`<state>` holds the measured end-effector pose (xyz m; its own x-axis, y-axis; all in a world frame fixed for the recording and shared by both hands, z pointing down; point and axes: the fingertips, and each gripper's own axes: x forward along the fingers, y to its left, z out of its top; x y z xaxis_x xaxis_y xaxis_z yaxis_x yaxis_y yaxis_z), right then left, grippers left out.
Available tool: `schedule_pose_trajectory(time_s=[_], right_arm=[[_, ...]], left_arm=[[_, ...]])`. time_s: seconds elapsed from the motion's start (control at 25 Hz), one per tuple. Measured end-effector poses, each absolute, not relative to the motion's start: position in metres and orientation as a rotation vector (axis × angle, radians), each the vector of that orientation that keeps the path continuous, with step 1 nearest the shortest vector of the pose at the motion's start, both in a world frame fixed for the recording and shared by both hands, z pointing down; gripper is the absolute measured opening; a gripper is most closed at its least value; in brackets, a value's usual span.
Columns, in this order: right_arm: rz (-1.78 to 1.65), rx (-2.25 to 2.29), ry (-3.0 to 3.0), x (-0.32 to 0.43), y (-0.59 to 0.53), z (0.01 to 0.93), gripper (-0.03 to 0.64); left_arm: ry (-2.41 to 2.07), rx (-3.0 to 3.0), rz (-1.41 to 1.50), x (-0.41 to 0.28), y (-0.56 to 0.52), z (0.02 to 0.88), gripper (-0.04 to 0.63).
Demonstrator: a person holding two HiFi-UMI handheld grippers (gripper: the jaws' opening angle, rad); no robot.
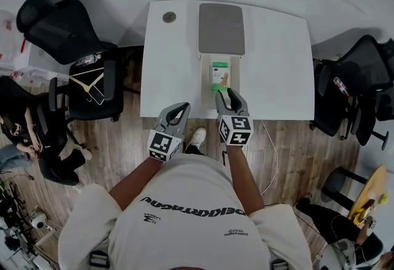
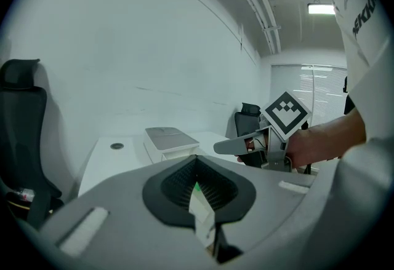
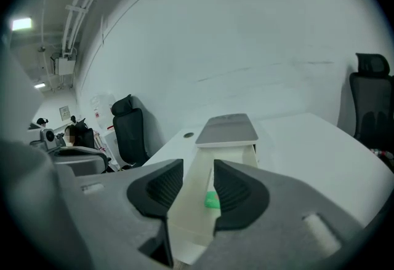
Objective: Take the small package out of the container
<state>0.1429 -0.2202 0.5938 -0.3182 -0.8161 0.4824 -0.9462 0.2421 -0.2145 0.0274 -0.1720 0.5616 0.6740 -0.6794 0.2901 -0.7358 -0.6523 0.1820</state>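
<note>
A white container with a grey lid (image 1: 221, 29) stands at the back of the white table (image 1: 277, 66). Its drawer (image 1: 236, 75) is pulled out toward me, and a small green and tan package (image 1: 220, 76) lies in it. My right gripper (image 1: 229, 95) is open over the drawer's near end. In the right gripper view the drawer (image 3: 196, 201) and a green bit of the package (image 3: 212, 201) show through the gap of the right gripper (image 3: 198, 167), with no pad pressing on them. My left gripper (image 1: 183, 107) is shut and empty at the table's front edge, left of the drawer.
A round cable hole (image 1: 169, 16) sits at the table's back left. Black office chairs stand at the left (image 1: 92, 87), one with a hanger on it, and at the right (image 1: 354, 90). A cable (image 1: 271, 158) runs over the wooden floor.
</note>
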Motion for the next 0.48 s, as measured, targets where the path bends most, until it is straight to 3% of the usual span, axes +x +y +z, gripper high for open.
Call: schedule_pose_trajectory(time_s=[0.48], right_arm=[[0.737, 1.612, -2.161, 0.15, -0.24, 0.621, 0.209]], left_arm=[[-1.135, 2.588, 0.302, 0.032, -0.177, 0.569, 0.002]])
